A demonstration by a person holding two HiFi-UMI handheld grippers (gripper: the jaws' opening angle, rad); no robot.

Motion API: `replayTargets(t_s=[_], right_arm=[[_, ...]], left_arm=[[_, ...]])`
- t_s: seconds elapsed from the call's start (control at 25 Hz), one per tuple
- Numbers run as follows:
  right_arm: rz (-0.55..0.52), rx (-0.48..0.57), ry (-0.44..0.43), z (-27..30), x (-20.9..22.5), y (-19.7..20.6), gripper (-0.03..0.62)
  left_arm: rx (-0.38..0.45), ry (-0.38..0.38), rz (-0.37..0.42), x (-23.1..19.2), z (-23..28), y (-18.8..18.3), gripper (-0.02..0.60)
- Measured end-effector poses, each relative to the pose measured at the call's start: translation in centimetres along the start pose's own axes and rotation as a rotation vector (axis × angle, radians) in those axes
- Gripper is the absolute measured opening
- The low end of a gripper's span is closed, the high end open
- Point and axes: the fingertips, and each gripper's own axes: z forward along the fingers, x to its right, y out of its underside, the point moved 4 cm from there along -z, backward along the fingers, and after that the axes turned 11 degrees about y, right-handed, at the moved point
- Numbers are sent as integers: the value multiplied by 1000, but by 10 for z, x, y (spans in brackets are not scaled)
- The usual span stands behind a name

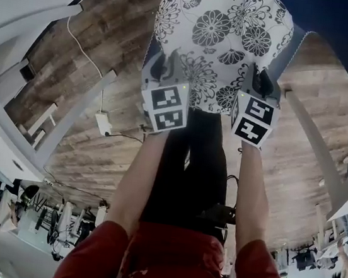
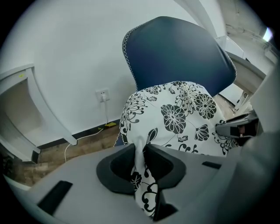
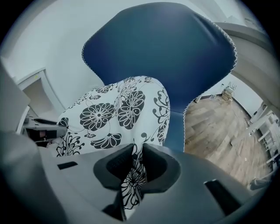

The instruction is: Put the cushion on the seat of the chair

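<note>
At 12 o'clock in the head view, black-and-white floral cushion (image 1: 220,36) held up by its near edge, one tool at each near corner. Left tool (image 2: 140,151) clenched on a fold of cushion fabric, the cloth pinched between its jaws and hanging below them. Right tool (image 3: 135,157) likewise grasping the cushion, a patterned fold squeezed between its jaws. Dark blue chair (image 3: 162,57) right behind the cushion, backrest rising at 12 o'clock in both gripper views; blue seat shows at 3 o'clock of the cushion in the right gripper view. Cannot tell whether the cushion touches the seat. Wooden floor (image 1: 104,88) below, wall socket (image 2: 103,95) at 9 o'clock of the cushion in the left gripper view
</note>
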Motion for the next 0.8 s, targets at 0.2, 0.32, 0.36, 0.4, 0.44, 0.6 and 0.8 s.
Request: replayTargets(t_s=[0.2,0.32,0.36,0.4,0.44,0.6,0.8], right_arm=[[-19,-13,2,7,-2,4,64],[-20,-15,7,10,-1,7,70],[-20,-14,8,13,-1,7,72],[-20,-13,9,15,-1,7,76],[-21,-10,11,16,-2,7,88],[-23,-2,27,11,0,3,123],[-14,-3,40,14,6,11,195]], left_arm=[[-13,-23,-12,-2,8,6,71],[-7,-31,0,-1,10,7,72],[-4,-34,5,-2,11,7,74],[-2,-38,8,-2,12,7,78],[-1,-41,10,-3,13,7,82],[10,-44,10,-5,7,3,111],[23,-52,18,-5,6,5,147]])
